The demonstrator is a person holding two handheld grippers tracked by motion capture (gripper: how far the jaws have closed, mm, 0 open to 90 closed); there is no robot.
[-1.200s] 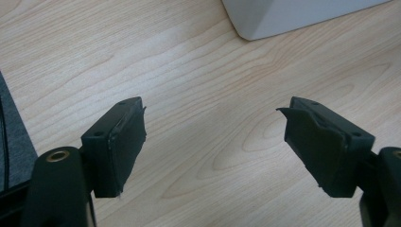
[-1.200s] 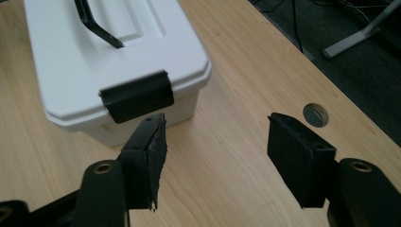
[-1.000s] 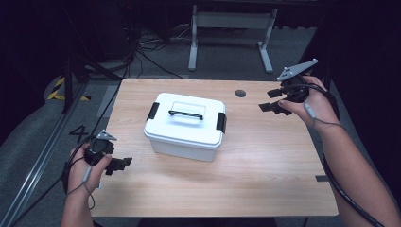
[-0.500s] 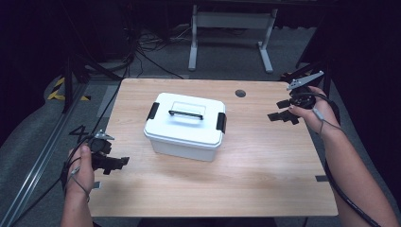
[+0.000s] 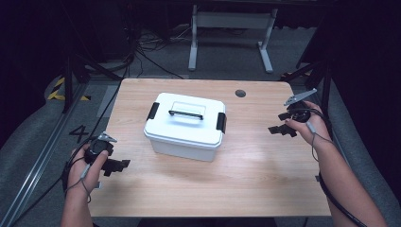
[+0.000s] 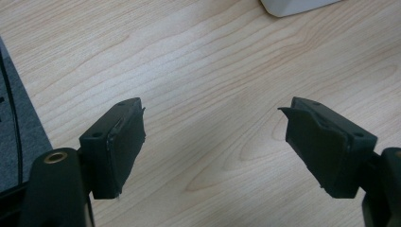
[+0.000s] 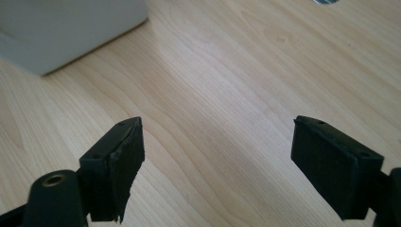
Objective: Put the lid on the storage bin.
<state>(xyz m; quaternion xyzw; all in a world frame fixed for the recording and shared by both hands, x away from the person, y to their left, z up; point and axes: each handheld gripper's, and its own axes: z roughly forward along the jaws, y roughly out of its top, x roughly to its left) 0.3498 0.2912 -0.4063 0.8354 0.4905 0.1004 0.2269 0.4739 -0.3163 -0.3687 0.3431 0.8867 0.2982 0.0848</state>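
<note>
A white plastic storage box [image 5: 185,126] with a lid, a black-edged top handle and black side latches stands on the middle of the wooden table [image 5: 265,179]. My left gripper [image 5: 116,166] rests low at the table's near left corner, open, with bare wood between its jaws [image 6: 213,142]. My right gripper [image 5: 280,124] hangs over the table's right side, jaws wide and just opened further, nothing between them [image 7: 217,161]. A corner of the box [image 7: 61,28] lies ahead to its left. Both grippers are well apart from the box.
A round grommet hole [image 5: 240,93] sits near the table's far edge. A metal stand frame [image 5: 230,28] and cables lie on the floor beyond. A rail with a painted number runs along the floor at the left. Bare wood surrounds the box.
My right gripper has come down from a raised spot at the far right toward the table and its jaws have spread. The left gripper has stayed put.
</note>
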